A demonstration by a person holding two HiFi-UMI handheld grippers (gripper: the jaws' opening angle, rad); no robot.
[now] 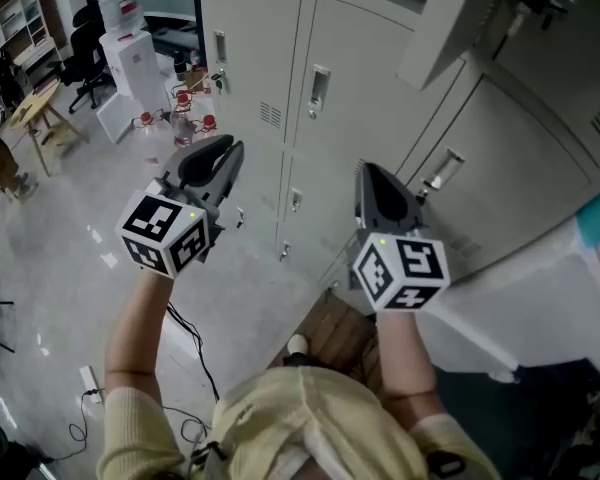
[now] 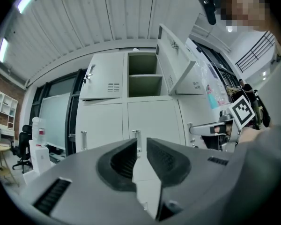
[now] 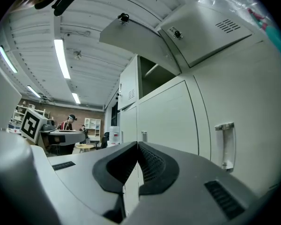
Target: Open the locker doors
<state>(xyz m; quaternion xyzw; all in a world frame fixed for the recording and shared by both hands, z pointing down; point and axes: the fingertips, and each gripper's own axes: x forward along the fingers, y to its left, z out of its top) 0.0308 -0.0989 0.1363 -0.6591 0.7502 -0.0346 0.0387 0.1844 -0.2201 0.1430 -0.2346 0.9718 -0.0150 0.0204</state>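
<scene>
A bank of pale grey lockers [image 1: 360, 98] stands in front of me. One upper locker [image 2: 143, 76] is open, with its door [image 2: 175, 62] swung out to the right; the same door [image 1: 445, 23] hangs at the top of the head view. The doors below it [image 2: 152, 118] are closed. My left gripper [image 1: 234, 154] is held in the air short of the lockers, its jaws a narrow gap apart with nothing in them, and a door handle [image 2: 136, 138] shows through the gap. My right gripper [image 1: 366, 170] is shut and empty, beside a closed door with a handle [image 3: 225, 144].
A water dispenser [image 1: 130, 53] and red-capped bottles [image 1: 180, 118] stand on the floor at the left. A wooden stool [image 1: 40, 108] is further left. Cables [image 1: 190, 338] trail on the floor below my left arm. A white-covered table [image 1: 540, 298] is at my right.
</scene>
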